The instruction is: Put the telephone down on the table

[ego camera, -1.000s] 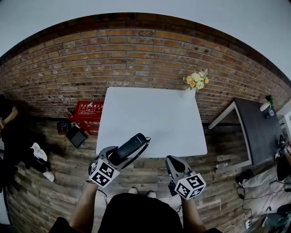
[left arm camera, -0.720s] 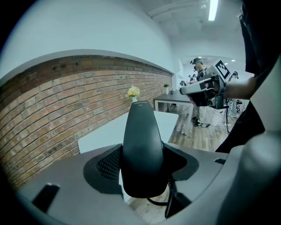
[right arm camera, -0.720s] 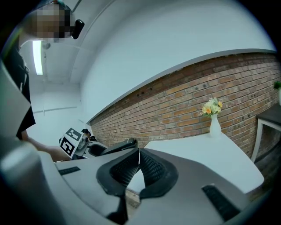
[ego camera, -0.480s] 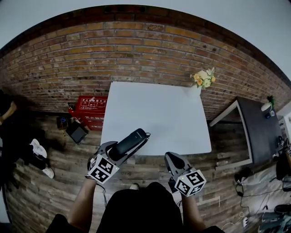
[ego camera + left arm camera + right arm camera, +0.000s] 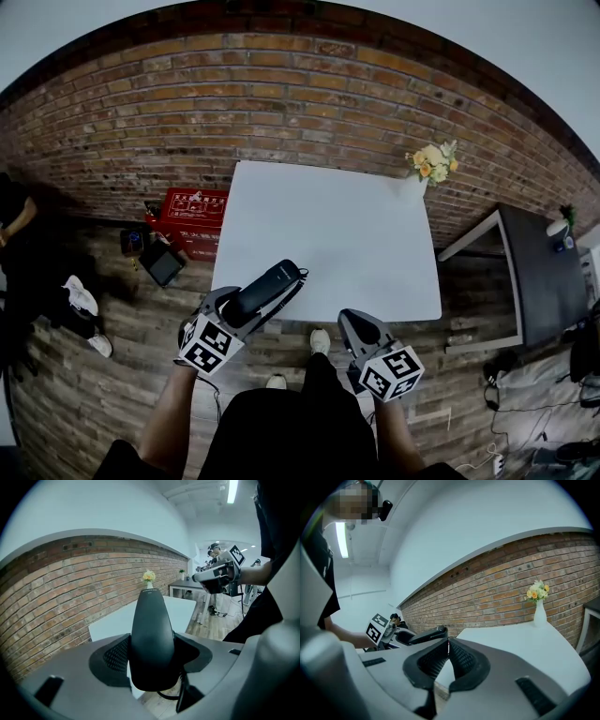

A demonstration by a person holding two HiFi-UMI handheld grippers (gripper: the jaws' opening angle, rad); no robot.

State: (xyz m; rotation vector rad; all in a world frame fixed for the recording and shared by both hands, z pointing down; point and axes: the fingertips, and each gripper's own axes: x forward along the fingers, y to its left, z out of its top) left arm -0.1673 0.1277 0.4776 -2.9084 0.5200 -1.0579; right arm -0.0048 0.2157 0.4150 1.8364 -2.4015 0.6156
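A black telephone handset [image 5: 264, 291] lies lengthwise between the jaws of my left gripper [image 5: 247, 309], which is shut on it. A thin black cord hangs under it. Its front end reaches over the near edge of the white table [image 5: 328, 225], held in the air. In the left gripper view the telephone [image 5: 152, 639] fills the gap between the pads [image 5: 117, 654]. My right gripper [image 5: 352, 321] is shut with nothing in it, just short of the table's near edge. Its pads [image 5: 459, 657] meet, and the telephone [image 5: 427, 635] shows to its left.
A white vase of yellow flowers [image 5: 427, 167] stands on the table's far right corner. A brick wall runs behind. A red crate [image 5: 192, 220] and a dark flat object [image 5: 161, 264] sit on the floor to the left. A dark desk [image 5: 544, 272] stands right. A person [image 5: 19, 244] sits far left.
Both grippers have come closer to the table's near edge, and a foot has stepped forward below. The left gripper's hold on the telephone is unchanged; the right stays shut.
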